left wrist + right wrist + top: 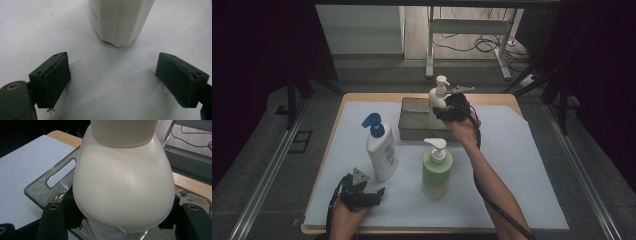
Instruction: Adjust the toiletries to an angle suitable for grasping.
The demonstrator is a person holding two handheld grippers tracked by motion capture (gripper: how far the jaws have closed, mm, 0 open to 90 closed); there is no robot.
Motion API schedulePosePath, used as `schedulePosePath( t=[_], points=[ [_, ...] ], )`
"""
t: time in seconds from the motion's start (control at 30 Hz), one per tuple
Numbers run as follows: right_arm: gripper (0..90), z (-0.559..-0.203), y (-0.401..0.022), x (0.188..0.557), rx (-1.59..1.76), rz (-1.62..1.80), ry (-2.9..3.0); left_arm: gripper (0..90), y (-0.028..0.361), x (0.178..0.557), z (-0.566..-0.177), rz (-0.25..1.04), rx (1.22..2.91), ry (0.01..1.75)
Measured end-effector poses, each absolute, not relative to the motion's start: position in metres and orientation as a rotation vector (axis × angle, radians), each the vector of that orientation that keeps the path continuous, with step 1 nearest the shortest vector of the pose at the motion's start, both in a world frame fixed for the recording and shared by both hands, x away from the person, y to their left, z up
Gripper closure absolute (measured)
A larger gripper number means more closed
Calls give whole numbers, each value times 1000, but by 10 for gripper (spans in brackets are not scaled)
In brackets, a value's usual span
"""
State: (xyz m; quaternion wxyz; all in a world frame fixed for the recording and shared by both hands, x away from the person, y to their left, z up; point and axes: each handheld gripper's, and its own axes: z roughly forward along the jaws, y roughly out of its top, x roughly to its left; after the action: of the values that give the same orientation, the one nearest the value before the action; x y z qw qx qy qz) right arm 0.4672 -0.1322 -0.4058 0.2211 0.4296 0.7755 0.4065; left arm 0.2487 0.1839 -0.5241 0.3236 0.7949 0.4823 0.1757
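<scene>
Jaws on my right gripper (451, 107) were squeezed on both sides of a cream pump bottle (439, 95), and I held it up over the clear tray (412, 125) at the far side of the table (507, 100). From up high, that bottle looked small, with its pump head on top. My right gripper view was much closer: I saw the bottle's round shoulder (123, 187), its ribbed collar, and the tray's handle slot below.

My left gripper (362, 192) sat low on the white sheet (522, 165) with its jaws wide apart and nothing between them. Its view showed the bottom of the white bottle with the blue pump (120, 21) close ahead.

A green bottle (437, 172) stood in the middle, between the tray and me.
</scene>
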Motion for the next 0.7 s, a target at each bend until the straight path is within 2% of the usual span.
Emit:
schedulePosePath(
  t=[0.7],
  points=[
    [355, -415, -138, 463, 1162, 1145, 2157, 120, 184, 249, -524, 462, 2086, 1265]
  ],
)
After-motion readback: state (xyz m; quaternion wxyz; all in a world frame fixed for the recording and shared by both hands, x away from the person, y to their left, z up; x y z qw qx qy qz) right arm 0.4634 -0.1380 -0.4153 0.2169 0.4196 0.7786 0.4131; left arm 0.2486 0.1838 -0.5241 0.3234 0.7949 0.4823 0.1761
